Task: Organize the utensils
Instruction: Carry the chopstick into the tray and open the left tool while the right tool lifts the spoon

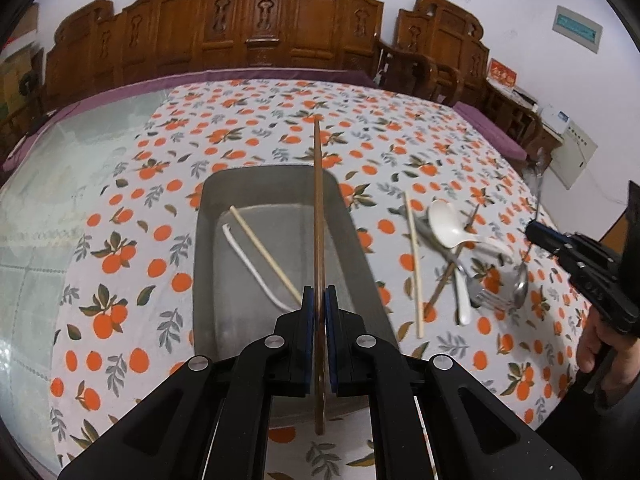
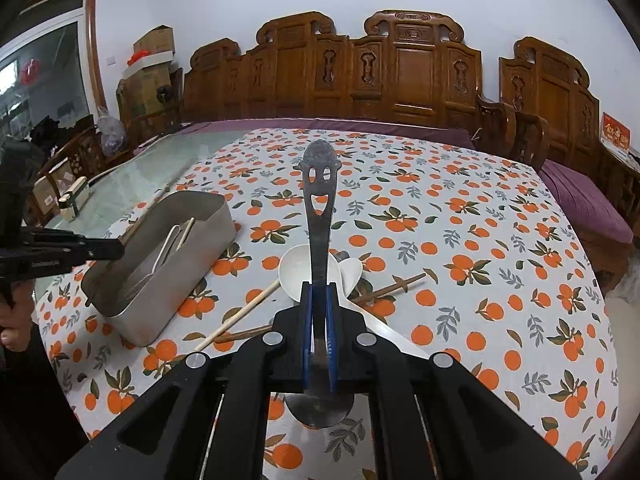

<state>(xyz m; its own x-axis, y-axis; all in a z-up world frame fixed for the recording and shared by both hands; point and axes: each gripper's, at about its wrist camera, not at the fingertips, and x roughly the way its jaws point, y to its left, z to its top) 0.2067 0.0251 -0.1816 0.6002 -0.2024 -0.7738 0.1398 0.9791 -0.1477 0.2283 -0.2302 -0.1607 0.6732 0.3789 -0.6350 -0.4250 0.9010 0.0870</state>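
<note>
Matt grey metal tray (image 1: pixel 362 240); dull, worn metal spoon (image 2: pixel 318 216) (face cut-outs); printed cloth tablecloth (image 1: pixel 120 264); glossy white spoon (image 1: pixel 446 224).

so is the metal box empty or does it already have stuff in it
Not empty. The metal box holds a pale chopstick and a white utensil on its floor; the left claw holds a dark chopstick above it.
</note>
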